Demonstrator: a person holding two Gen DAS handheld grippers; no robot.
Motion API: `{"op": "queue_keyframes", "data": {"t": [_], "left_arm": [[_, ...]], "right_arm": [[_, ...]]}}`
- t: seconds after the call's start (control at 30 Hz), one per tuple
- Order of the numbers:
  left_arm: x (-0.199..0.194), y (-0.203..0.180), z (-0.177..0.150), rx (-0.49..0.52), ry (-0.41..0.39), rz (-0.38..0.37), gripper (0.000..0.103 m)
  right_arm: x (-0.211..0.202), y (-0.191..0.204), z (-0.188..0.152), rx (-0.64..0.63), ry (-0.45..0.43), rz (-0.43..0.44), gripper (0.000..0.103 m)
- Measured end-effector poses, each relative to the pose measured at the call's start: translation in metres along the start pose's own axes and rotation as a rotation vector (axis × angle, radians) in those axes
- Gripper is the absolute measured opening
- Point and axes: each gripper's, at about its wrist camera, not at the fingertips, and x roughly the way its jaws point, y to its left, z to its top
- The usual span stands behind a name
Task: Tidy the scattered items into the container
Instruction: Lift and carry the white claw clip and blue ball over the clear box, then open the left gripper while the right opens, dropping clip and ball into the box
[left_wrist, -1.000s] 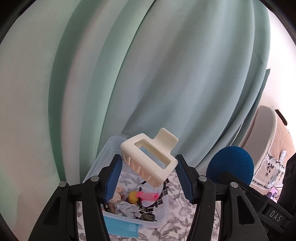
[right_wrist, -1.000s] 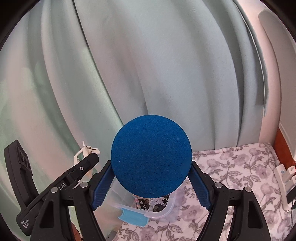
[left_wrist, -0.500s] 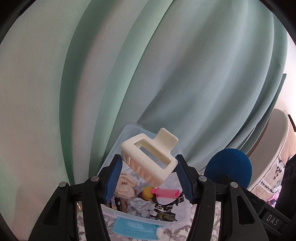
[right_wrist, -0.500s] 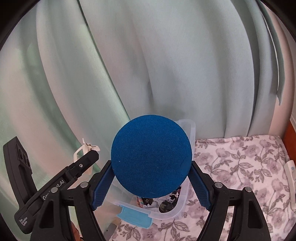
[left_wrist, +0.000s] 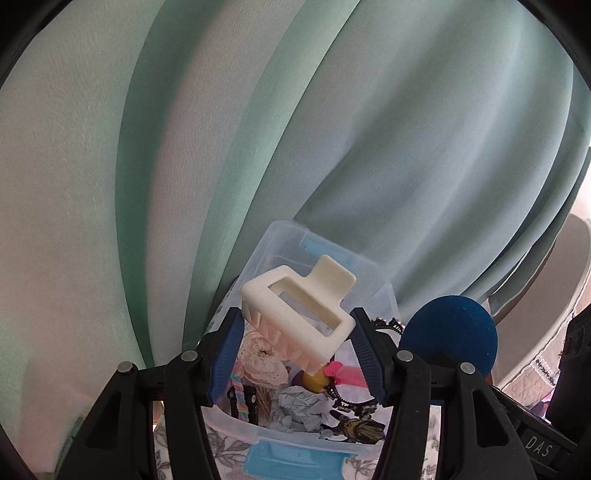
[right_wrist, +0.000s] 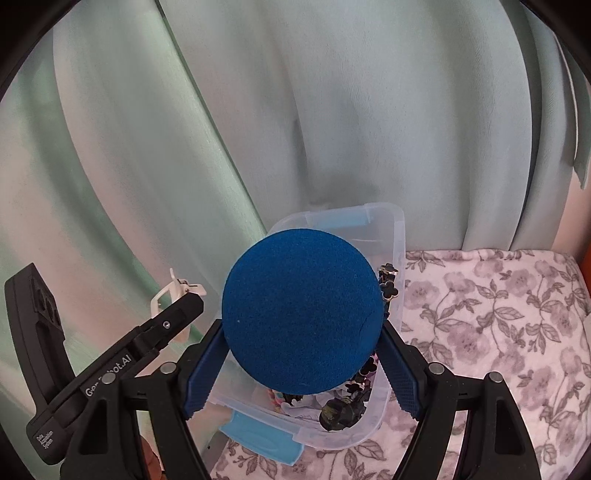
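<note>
Left tongs (left_wrist: 297, 354) closed on a cream hair claw (left_wrist: 299, 317), gripped across its toothed body, handle end tipped up and away; held above the box (left_wrist: 380, 295), probably so it can drop straight in. Right tongs (right_wrist: 301, 365) closed on a blue ball (right_wrist: 301, 325), pads pressing its two sides at the widest part, the only stable hold on a round thing. Ball hangs over the near half of the same box, just beside the left tongs.

Box lies ahead of and below both tongs, lid off, blue latch (right_wrist: 264, 435) at the near rim. Inside: pink clip (left_wrist: 345, 373), lace scrunchie (left_wrist: 260, 360), crumpled paper, black beaded chain; several small pieces too tangled to name.

Surface under the box is floral cloth (right_wrist: 480, 314); bed or worktop, cannot tell. Ball hides most of the box interior in the right view; claw's far jaw hidden in the left. Curtain (left_wrist: 258, 129) behind everything.
</note>
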Motion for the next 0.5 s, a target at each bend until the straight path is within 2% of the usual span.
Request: {"op": "queue_keyframes", "data": {"t": [0.5], "left_arm": [[0.016, 0.019, -0.002, -0.004, 0.058, 0.011, 0.06]], "right_arm": [[0.022, -0.008, -0.001, 0.006, 0.039, -0.005, 0.082]]}}
